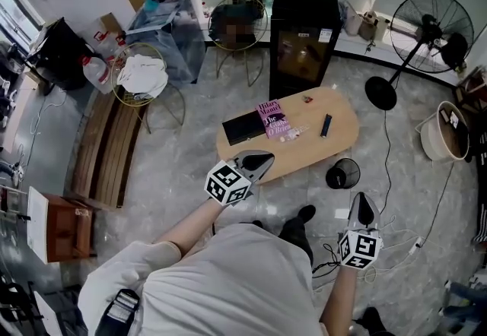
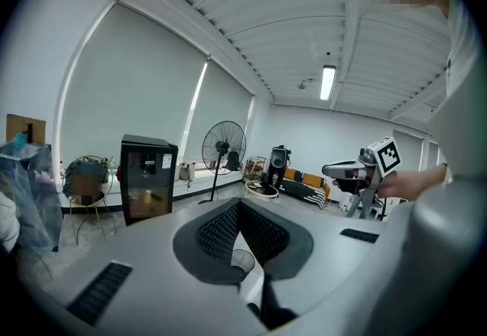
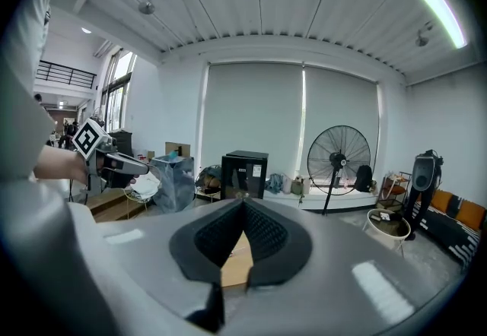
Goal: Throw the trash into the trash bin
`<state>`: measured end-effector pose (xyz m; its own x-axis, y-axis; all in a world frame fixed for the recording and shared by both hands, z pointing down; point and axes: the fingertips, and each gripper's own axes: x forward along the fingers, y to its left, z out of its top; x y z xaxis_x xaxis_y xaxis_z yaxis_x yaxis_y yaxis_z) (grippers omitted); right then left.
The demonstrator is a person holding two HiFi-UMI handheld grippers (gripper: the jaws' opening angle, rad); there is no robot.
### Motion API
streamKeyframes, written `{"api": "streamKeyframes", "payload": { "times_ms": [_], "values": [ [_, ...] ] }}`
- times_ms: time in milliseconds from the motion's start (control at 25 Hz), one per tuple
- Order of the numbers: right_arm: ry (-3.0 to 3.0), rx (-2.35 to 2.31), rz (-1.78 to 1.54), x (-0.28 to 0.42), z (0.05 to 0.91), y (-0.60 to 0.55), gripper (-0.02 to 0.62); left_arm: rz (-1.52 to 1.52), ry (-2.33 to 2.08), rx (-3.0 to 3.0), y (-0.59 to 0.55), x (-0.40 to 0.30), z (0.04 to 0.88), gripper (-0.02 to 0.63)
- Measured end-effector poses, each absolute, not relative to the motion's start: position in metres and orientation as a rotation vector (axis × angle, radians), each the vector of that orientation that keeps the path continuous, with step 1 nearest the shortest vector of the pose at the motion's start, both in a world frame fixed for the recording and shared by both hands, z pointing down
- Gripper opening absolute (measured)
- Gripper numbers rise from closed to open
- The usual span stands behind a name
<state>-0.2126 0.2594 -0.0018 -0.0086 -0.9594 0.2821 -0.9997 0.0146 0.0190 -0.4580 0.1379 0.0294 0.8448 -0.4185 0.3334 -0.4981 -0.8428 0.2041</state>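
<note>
A black mesh trash bin (image 1: 343, 173) stands on the floor by the near right edge of an oval wooden table (image 1: 346, 137). Small pale scraps (image 1: 291, 134) lie mid-table, with a tiny red bit (image 1: 307, 98) farther back. My left gripper (image 1: 269, 156) hovers over the table's near edge, shut and holding nothing. My right gripper (image 1: 364, 196) hangs right of the bin, above the floor, its jaws closed together and empty. In the left gripper view the bin (image 2: 242, 260) shows below the closed jaws (image 2: 239, 201). The right gripper view shows the tabletop (image 3: 234, 264) under its closed tips (image 3: 243, 201).
On the table lie a black flat case (image 1: 243, 127), a pink book (image 1: 274, 118) and a dark blue stick (image 1: 326, 125). A black cabinet (image 1: 303, 38) stands behind, a floor fan (image 1: 426, 42) at right with cables (image 1: 384, 239) on the floor, wire chairs (image 1: 144, 80) and a wooden bench (image 1: 106, 152) at left.
</note>
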Motion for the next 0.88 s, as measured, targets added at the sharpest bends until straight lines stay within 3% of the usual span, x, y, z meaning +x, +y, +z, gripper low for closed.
{"api": "streamKeyframes", "payload": {
  "times_ms": [880],
  "values": [
    [-2.241, 1.828, 0.333, -0.062, 0.026, 0.131, 0.011, 0.413, -0.860, 2.679, 0.054, -0.299, 0.038, 0.006]
  ]
}}
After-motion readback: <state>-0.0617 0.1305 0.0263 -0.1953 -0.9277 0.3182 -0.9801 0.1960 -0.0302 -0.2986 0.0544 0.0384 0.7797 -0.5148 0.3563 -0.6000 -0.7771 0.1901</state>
